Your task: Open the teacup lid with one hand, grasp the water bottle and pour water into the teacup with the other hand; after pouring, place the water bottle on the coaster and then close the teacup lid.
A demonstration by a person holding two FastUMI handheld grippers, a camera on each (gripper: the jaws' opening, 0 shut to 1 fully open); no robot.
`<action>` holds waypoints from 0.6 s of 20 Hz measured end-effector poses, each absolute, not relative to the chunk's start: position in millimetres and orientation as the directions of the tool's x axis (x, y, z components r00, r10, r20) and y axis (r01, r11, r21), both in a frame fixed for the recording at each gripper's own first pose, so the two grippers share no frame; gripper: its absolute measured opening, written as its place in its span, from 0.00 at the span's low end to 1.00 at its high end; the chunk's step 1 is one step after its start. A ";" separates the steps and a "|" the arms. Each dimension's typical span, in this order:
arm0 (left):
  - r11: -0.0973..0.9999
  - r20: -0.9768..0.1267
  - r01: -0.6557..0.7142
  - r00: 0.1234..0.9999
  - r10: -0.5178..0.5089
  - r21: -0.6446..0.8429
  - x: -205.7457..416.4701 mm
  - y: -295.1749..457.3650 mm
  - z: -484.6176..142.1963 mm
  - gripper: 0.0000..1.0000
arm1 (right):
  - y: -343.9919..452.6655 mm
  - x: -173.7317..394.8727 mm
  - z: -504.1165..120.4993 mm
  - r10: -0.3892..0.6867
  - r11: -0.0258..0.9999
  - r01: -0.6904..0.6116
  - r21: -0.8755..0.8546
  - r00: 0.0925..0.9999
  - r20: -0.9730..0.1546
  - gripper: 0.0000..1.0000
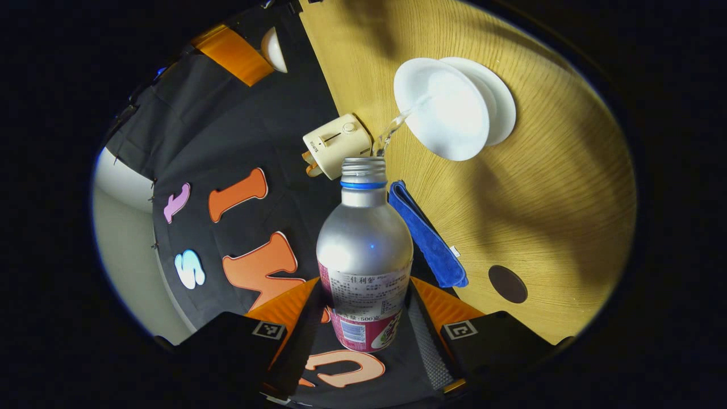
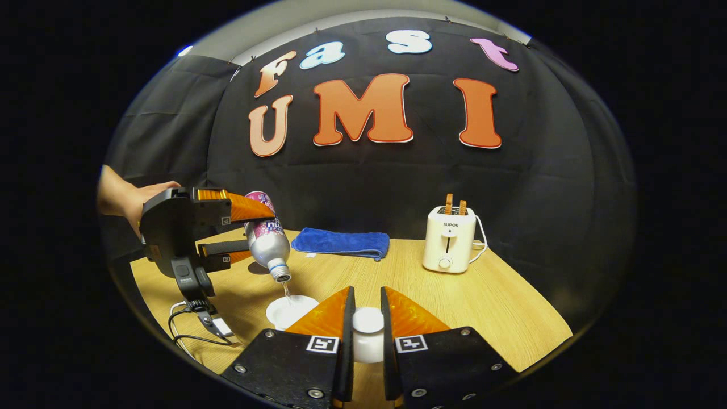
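Observation:
My left gripper (image 1: 363,291) is shut on a silver water bottle (image 1: 364,244) with a pink label, tipped neck-down. A thin stream of water (image 1: 397,122) runs from its open mouth into the white teacup (image 1: 443,108), which stands on a saucer (image 1: 502,105) on the wooden table. In the right gripper view the same gripper (image 2: 255,233), held by a hand (image 2: 128,199), tilts the bottle (image 2: 267,238) over the teacup (image 2: 289,311). My right gripper (image 2: 366,292) is shut on the white teacup lid (image 2: 368,322), held just right of the cup. A dark round coaster (image 1: 507,284) lies on the table.
A folded blue cloth (image 2: 341,241) lies by the back wall, and it appears beside the bottle (image 1: 429,236) in the left gripper view. A cream toaster (image 2: 448,238) with toast stands at the back right. A cable (image 2: 193,321) trails off the table's left front edge.

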State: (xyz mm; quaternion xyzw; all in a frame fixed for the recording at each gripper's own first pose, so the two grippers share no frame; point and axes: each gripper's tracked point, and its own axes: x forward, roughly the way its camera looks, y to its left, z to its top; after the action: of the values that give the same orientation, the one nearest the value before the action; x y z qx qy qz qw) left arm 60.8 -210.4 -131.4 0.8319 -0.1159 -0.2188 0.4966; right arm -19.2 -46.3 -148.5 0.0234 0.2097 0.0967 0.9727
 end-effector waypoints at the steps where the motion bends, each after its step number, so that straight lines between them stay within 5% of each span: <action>1: -0.486 -0.249 0.019 0.876 -0.413 0.874 61.9 -211.7 -130.8 0.85 | -45.7 -19.1 -147.9 0.200 0.980 -0.180 0.087 0.894 -0.401 0.22; 12: -0.528 -0.252 -0.010 0.872 -0.421 0.849 65.0 -216.4 -121.3 0.86 | -47.0 -17.6 -148.1 0.210 0.978 -0.189 0.092 0.894 -0.397 0.22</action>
State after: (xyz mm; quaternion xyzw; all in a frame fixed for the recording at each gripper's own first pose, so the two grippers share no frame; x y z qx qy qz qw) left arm 65.0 -216.4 -121.3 0.8462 -0.1270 -0.2192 0.4689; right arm -17.6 -47.0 -148.1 0.0256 0.2068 0.1024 0.9727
